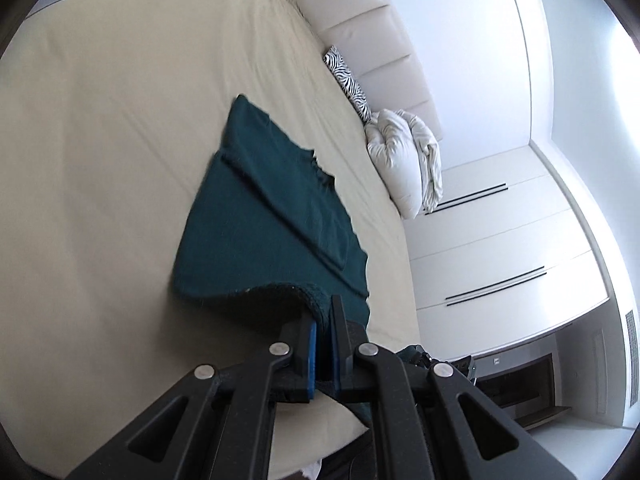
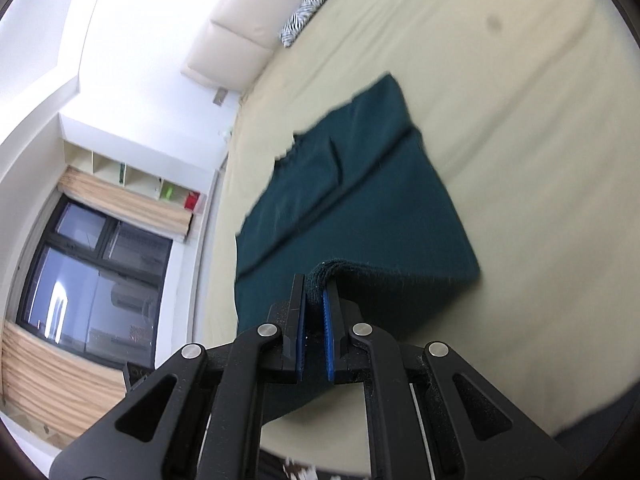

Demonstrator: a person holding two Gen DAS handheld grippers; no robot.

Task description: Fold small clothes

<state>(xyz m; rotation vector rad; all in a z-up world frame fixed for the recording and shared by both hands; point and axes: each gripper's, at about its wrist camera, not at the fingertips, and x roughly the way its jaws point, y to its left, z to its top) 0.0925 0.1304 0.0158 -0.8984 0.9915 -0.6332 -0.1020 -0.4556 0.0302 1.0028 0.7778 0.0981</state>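
A dark teal garment [image 1: 264,216] lies spread on the cream bed sheet [image 1: 112,120], with a folded strip running along its length. My left gripper [image 1: 323,312] is shut on the garment's near edge and lifts it slightly off the bed. In the right wrist view the same teal garment [image 2: 360,184] lies on the sheet [image 2: 500,80]. My right gripper [image 2: 316,284] is shut on another part of its near edge, which bunches between the blue pads.
A white padded headboard [image 1: 360,28] runs along the bed. A zebra-print cushion [image 1: 348,80] and a white bundled duvet [image 1: 404,156] lie by it. White wardrobe doors [image 1: 500,240] stand beyond. A window with blinds [image 2: 88,264] and wall shelves [image 2: 132,176] show in the right wrist view.
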